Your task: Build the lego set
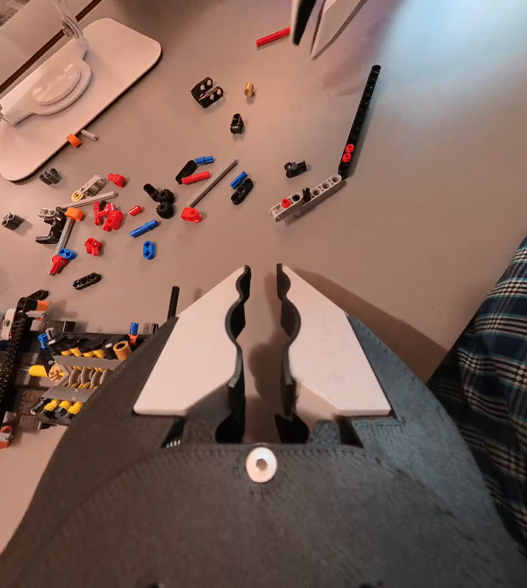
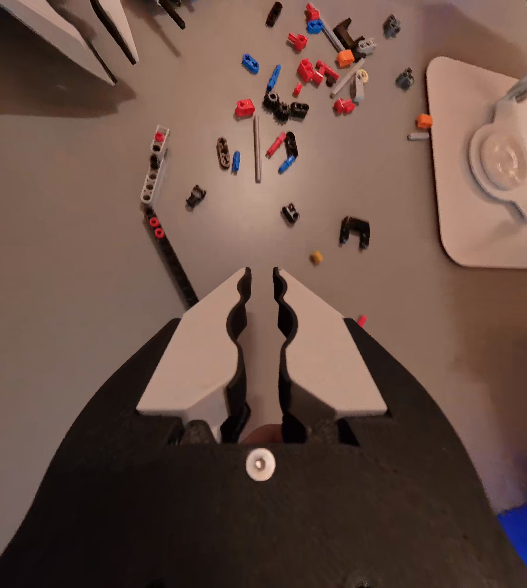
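Clearly both hand-held grippers are released and empty: the left hand-held gripper (image 1: 263,270) and right hand-held gripper (image 2: 261,270) each hover over bare tabletop (image 1: 414,222) with jaws slightly parted. Just beyond lies the bent beam (image 2: 155,197), a grey arm joined to a long black one with red pins, and past it the loose parts (image 2: 287,95) scattered mid-frame. The step looks like choosing the next piece; best to come down straight over one isolated part, such as the tan bush (image 2: 316,257), rather than into the heap. Only the left view shows the half-built model (image 1: 33,366) at lower left and a plaid sleeve (image 1: 510,366) at right; both show the white stand (image 2: 491,165).
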`<action>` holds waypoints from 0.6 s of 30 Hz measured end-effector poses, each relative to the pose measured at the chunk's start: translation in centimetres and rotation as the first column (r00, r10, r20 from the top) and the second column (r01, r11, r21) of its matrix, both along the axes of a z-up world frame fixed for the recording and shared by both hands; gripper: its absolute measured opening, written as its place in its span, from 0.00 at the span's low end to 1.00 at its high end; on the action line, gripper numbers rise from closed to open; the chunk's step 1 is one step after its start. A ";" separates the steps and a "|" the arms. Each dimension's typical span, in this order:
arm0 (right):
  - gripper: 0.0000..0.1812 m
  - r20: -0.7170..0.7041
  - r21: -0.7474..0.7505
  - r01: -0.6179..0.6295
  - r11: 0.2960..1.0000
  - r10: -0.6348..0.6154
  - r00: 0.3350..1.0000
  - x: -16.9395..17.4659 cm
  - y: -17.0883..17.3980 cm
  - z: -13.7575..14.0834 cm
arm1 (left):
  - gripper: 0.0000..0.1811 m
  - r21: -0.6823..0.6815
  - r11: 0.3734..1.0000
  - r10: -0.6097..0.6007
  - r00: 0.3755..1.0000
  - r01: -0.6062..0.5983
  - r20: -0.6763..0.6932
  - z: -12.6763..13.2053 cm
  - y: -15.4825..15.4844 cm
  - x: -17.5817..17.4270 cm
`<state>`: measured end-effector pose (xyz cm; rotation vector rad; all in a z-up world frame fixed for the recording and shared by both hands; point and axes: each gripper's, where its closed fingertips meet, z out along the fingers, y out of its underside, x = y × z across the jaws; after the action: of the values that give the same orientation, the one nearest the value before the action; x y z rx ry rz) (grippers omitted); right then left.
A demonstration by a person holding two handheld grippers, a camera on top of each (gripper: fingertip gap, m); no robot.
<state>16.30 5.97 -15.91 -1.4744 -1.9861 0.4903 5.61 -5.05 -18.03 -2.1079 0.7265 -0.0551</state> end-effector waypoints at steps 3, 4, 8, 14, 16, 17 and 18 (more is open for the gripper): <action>0.07 -0.008 -0.016 0.058 0.998 -0.058 0.998 2.7 0.0 0.2 | 0.10 0.007 1.000 -0.016 1.000 0.016 -0.005 0.1 0.2 0.3; 0.07 -0.013 -0.022 0.072 0.997 -0.072 0.997 3.5 -0.1 0.3 | 0.11 0.009 1.000 -0.022 1.000 0.022 -0.006 0.1 0.3 0.4; 0.06 -0.027 -0.037 0.105 0.994 -0.106 0.994 5.6 -0.9 -0.2 | 0.16 0.023 0.998 -0.057 0.998 0.057 -0.027 0.6 1.0 1.0; 0.08 -0.043 -0.052 0.123 0.991 -0.125 0.991 6.2 -1.3 -0.8 | 0.25 -0.015 0.991 -0.132 0.988 0.131 -0.079 0.2 2.2 1.9; 0.08 -0.052 -0.055 0.115 0.992 -0.118 0.992 6.0 -1.5 -0.8 | 0.27 -0.021 0.988 -0.152 0.985 0.151 -0.080 0.0 2.5 2.3; 0.08 -0.057 -0.059 0.109 0.992 -0.113 0.992 5.9 -1.6 -0.8 | 0.27 -0.029 0.987 -0.159 0.984 0.157 -0.082 -0.2 2.7 2.4; 0.08 -0.058 -0.063 0.104 0.993 -0.108 0.992 5.7 -1.7 -0.9 | 0.27 -0.033 0.986 -0.166 0.983 0.164 -0.084 -0.4 2.8 2.6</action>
<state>22.04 4.31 -16.81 -1.5733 -1.8492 0.5463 8.19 -2.23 -18.38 -2.0813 0.9560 -0.0646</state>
